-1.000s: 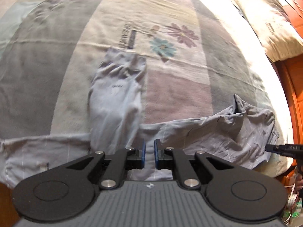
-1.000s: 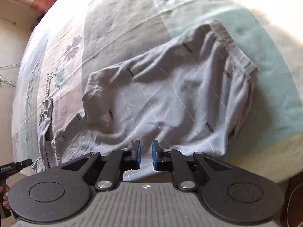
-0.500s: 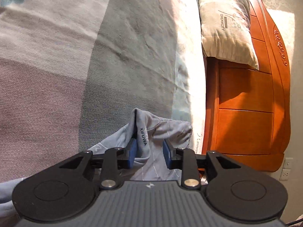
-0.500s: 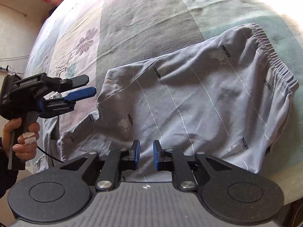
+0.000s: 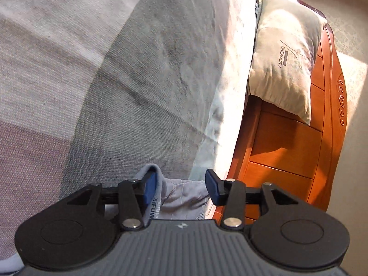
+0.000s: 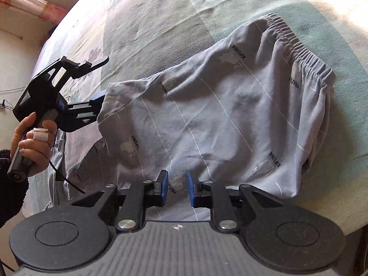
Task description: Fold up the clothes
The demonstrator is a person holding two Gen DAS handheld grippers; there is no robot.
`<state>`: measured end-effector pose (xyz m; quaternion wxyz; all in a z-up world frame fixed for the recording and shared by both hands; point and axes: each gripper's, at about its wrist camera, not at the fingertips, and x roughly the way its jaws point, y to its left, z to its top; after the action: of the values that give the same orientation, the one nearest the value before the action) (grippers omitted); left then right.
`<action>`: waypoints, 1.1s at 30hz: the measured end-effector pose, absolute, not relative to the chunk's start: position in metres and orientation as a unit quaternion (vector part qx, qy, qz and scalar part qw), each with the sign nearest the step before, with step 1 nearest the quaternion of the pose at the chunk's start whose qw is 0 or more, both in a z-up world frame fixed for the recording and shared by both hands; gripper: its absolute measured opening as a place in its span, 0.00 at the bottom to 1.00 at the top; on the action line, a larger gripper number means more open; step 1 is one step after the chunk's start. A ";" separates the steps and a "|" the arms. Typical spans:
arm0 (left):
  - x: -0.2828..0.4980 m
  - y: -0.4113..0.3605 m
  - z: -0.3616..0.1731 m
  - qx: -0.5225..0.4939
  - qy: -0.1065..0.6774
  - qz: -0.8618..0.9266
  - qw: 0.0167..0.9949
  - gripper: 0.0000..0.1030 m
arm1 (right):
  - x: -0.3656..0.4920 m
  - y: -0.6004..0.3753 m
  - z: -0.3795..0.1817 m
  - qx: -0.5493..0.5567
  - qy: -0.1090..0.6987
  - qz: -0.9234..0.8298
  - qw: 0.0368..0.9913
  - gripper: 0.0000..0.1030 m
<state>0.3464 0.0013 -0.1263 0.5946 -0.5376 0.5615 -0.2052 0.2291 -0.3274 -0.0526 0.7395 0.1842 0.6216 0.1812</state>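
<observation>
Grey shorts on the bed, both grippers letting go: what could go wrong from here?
1. The left gripper is opening, yet fabric drapes over one of its fingers; pulling away could drag the folded leg open.
2. The right gripper is opening over the grey shorts at the near bed edge; a snag might tug the hem off the side.

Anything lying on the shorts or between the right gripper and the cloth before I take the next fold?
Nothing visible. The right gripper sits right over the near edge of the grey shorts, jaws opening, cloth between them. The shorts' top is bare. The left gripper is at their far corner, also opening.
</observation>
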 end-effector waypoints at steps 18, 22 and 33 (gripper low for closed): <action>0.334 0.012 -0.065 -0.356 0.554 -0.277 0.699 0.43 | 0.232 -0.331 -0.048 0.181 0.615 0.186 0.745 0.26; 0.315 -0.013 -0.052 -0.198 0.561 -0.335 0.731 0.43 | 0.232 -0.330 -0.049 0.176 0.616 0.187 0.745 0.26; 0.321 -0.032 -0.079 -0.090 0.580 -0.412 0.697 0.42 | 0.229 -0.332 -0.052 0.166 0.622 0.184 0.743 0.26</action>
<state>0.3210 -0.0316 -0.0788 0.6973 -0.0901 0.5797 -0.4118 0.2292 -0.3322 -0.0525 0.7429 0.1661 0.6218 0.1840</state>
